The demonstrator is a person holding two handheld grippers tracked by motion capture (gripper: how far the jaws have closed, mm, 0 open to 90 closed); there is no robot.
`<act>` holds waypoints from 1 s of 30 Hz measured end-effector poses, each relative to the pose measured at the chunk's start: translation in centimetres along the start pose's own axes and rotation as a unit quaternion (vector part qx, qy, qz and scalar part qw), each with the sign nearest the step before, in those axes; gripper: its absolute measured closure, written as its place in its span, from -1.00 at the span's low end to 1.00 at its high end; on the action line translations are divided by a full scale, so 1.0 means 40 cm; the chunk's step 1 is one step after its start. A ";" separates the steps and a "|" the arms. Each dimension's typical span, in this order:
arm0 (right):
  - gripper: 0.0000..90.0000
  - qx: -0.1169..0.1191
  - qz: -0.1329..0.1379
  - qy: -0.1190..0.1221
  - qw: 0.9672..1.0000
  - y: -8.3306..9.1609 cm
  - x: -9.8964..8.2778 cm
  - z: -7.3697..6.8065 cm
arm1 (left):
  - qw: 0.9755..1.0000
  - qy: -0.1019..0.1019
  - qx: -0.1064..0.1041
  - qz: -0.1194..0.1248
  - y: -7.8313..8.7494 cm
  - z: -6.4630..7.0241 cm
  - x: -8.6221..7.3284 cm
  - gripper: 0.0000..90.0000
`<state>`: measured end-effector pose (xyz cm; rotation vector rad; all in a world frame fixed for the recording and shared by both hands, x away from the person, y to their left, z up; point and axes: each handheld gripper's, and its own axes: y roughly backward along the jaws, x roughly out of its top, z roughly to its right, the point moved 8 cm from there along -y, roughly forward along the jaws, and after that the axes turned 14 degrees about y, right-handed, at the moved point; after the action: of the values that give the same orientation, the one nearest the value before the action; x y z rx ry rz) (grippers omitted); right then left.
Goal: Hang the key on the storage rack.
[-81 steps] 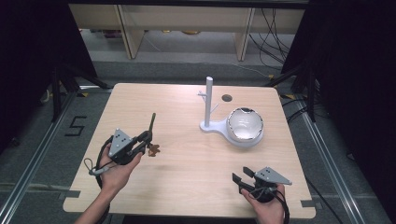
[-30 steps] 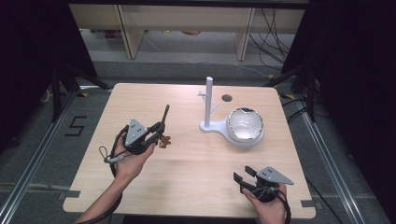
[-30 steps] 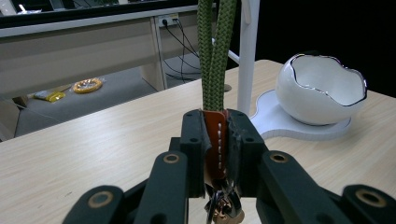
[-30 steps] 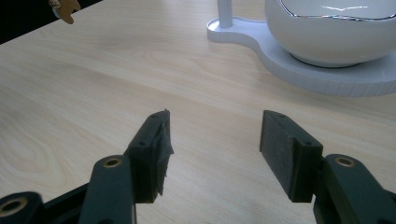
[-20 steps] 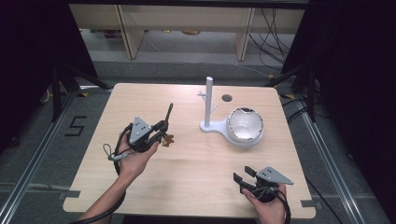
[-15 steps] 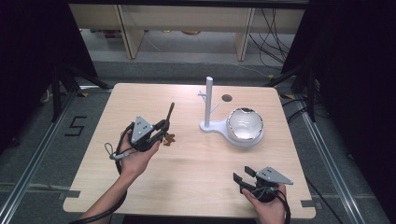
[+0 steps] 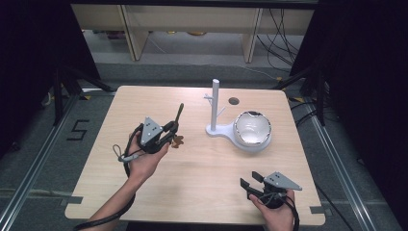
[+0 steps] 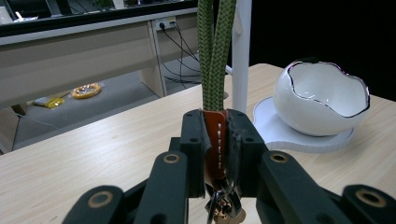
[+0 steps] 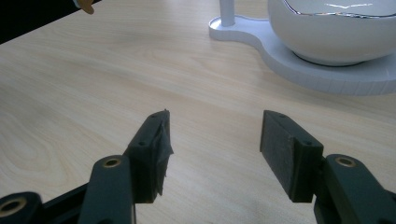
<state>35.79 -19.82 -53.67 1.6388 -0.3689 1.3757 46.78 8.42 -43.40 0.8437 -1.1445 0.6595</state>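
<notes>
**woodgrain_wes:** Green woven cord, that's the lanyard loop of a keychain (image 8: 214,56), and the left claw (image 8: 215,140) has it pinched by the orange leather tab with the jaws closed tight on it. The loop stands straight up out of the jaws, the metal ring and keys dangle underneath. In the high view the keychain (image 7: 177,126) hangs above the counter (image 7: 192,163), a bit left of the white stand (image 7: 215,108). My guess is the loop is meant for one of the little pegs on that post. Tips?

**pegboard_pat:** Looks that way to me too. The loop is narrow with its two strands nearly touching, so I'd aim the very top of it at the peg tip and tilt the hand so the loop faces the peg opening-first, not edge-on. Come in from above the peg and lower onto it. Don't let go until the cord is clearly sitting on the peg, or the keys' weight might pull it off.

**woodgrain_wes:** And the other hand?

**pegboard_pat:** Right claw (image 9: 212,149) is spread wide, holding nothing, low over the counter near the white bowl (image 7: 252,129). It could steady the stand's base if the post wobbles.
</notes>
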 end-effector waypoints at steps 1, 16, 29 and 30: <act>-0.03 0.005 -0.009 -0.022 1.000 0.002 -0.003 -0.011 | 1.000 0.000 0.000 0.000 -0.005 0.002 0.001 0.72; -0.03 0.006 -0.002 -0.002 1.000 -0.004 -0.003 -0.010 | 1.000 -0.004 0.004 -0.002 -0.037 0.014 0.006 0.72; -0.03 0.005 -0.004 0.000 1.000 -0.003 -0.005 -0.008 | 1.000 -0.008 0.009 0.000 -0.069 0.021 0.017 0.72; -0.03 0.005 -0.004 0.000 1.000 -0.003 -0.005 -0.008 | 1.000 -0.008 0.009 0.000 -0.069 0.021 0.017 0.72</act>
<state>35.60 -19.56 -53.91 1.6470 -0.3543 1.3735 48.80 6.24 -43.24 0.8660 -1.1538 0.6642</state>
